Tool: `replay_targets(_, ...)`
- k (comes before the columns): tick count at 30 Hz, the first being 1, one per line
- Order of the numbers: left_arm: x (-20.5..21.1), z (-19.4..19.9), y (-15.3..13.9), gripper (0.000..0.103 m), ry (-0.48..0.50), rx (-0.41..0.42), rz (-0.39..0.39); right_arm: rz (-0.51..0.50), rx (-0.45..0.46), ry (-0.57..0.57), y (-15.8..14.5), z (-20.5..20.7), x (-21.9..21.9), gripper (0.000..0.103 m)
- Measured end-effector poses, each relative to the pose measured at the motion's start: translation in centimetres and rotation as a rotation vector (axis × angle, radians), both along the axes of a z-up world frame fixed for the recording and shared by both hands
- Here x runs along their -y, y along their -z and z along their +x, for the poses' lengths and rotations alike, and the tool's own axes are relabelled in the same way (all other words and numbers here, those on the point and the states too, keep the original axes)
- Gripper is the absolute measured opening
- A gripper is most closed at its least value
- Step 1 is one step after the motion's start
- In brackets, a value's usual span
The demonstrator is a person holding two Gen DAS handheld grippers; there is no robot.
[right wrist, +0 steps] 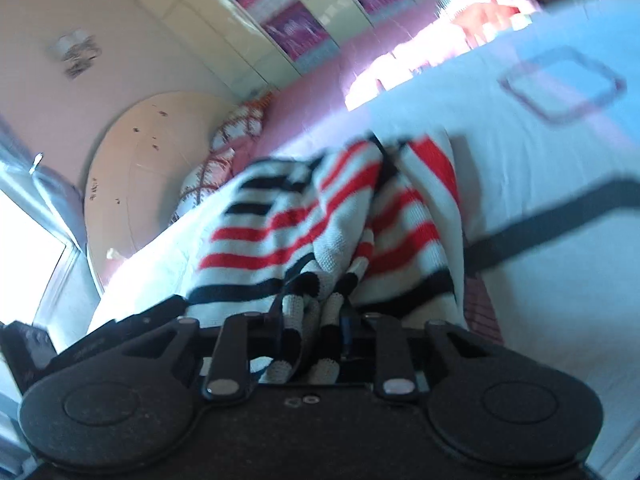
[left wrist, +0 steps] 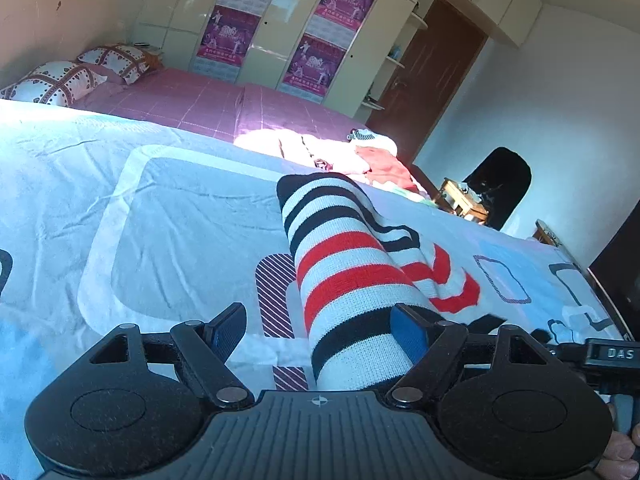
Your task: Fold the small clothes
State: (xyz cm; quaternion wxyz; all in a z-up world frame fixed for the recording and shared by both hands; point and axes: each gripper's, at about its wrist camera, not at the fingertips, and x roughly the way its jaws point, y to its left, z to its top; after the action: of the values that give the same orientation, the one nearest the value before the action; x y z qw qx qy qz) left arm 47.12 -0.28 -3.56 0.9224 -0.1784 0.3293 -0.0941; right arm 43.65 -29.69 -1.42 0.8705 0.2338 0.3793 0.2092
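Striped sweater [left wrist: 344, 280] lies on the bed [left wrist: 160, 200], on the pale sheet, rolled or bunched into a long band of black, red and white stripes. In my left view its long axis runs from about six o'clock, right at my left gripper [left wrist: 320, 336], up toward twelve o'clock, with a flatter part spilling off toward three o'clock. My left jaws stand apart; the near end of the sweater lies between them, against the right pad and clear of the left one, so nothing is gripped there yet. My right gripper [right wrist: 310, 320] has its jaws clamped on a gathered edge of the sweater [right wrist: 320, 216], which fans away from them toward twelve o'clock; that view is blurred, so I cannot tell exactly which edge it is. I judge the left side nearer to the free end, and the next fold turns on closing there and carrying the cloth along its length. A pile of other clothes [left wrist: 360, 156] waits well apart, toward one o'clock.
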Motion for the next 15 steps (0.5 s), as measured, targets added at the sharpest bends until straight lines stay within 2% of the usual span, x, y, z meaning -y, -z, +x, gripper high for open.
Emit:
replay_targets(3, 0.7, 0.3, 0.1, 0.078, 0.025, 0.002, 0.007, -0.021, 0.128, -0.004, -1.7, -2.2, 0.6, 0.023)
replay_targets(4, 1.2, 0.4, 0.3, 0.078, 0.038, -0.008, 0.021, -0.038, 0.131, 0.009, -1.3, -2.4, 1.0, 0.023)
replay_targets(6, 2.1, 0.9, 1.0, 0.078, 0.056, -0.043, 0.044, -0.057, 0.025, 0.037, 0.9, -1.3, 1.9, 0.023)
replay_targets(7, 2.4, 1.1, 1.3, 0.078, 0.059, -0.052, 0.04, -0.025, -0.03, 0.045, 2.5, -0.8, 2.5, 0.024)
replay_targets(11, 2.3, 1.2, 0.7, 0.078, 0.047, -0.03, 0.043, 0.146, -0.071, 0.065, 3.5, -0.4, 4.5, 0.038)
replay_targets(13, 1.8, 1.6, 0.4, 0.078, 0.028, -0.008, 0.043, 0.161, -0.06, 0.066, 3.5, 0.3, 4.8, 0.043)
replay_targets(15, 1.5, 2.4, 0.6, 0.078, 0.015, -0.029, 0.052, 0.151, -0.087, 0.044, 3.8, 1.5, 4.4, 0.043)
